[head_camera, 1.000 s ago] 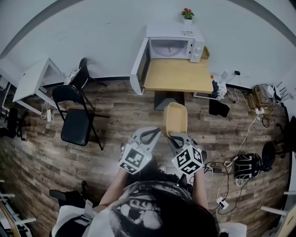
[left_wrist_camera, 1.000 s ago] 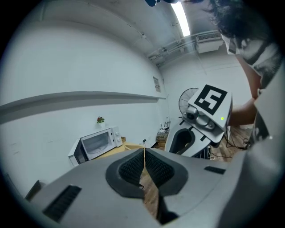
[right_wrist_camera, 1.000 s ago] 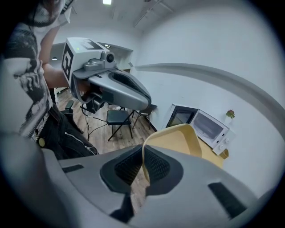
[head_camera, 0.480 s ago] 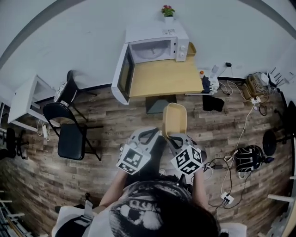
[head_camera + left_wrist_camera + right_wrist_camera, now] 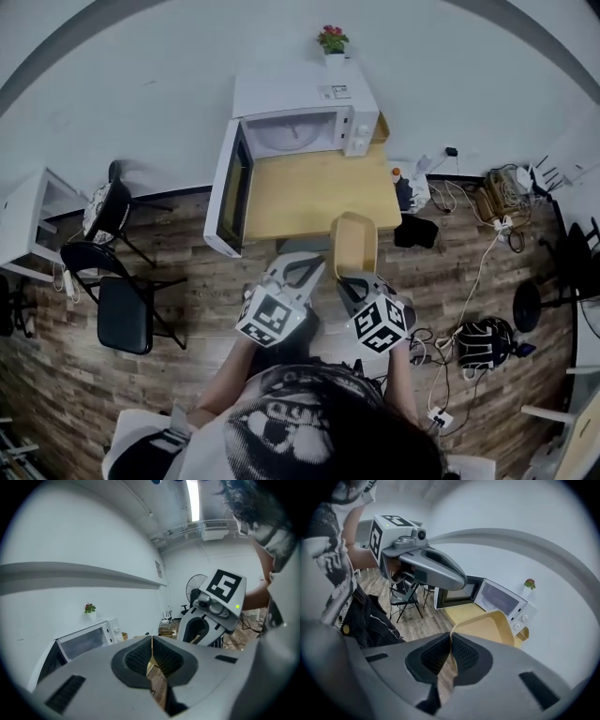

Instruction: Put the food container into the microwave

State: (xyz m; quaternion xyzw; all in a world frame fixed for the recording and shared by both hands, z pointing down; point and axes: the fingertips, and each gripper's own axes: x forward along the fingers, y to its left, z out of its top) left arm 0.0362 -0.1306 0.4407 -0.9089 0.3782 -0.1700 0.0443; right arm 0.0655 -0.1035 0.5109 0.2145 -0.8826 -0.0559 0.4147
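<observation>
Container (image 5: 354,242) gripped by rim in my right tongs (image 5: 347,277), held over near edge of desk (image 5: 300,192), well short of microwave (image 5: 305,127). Door (image 5: 228,197) open. Left tongs (image 5: 298,267) clenched, empty. I judge carry-in and release left.

— What moved since 1 s ago?
— The microwave (image 5: 305,117) and table (image 5: 314,192) slid down the head view, closer; the food container (image 5: 354,246) now has its far end over the table edge, not floor (image 5: 202,277)
</observation>
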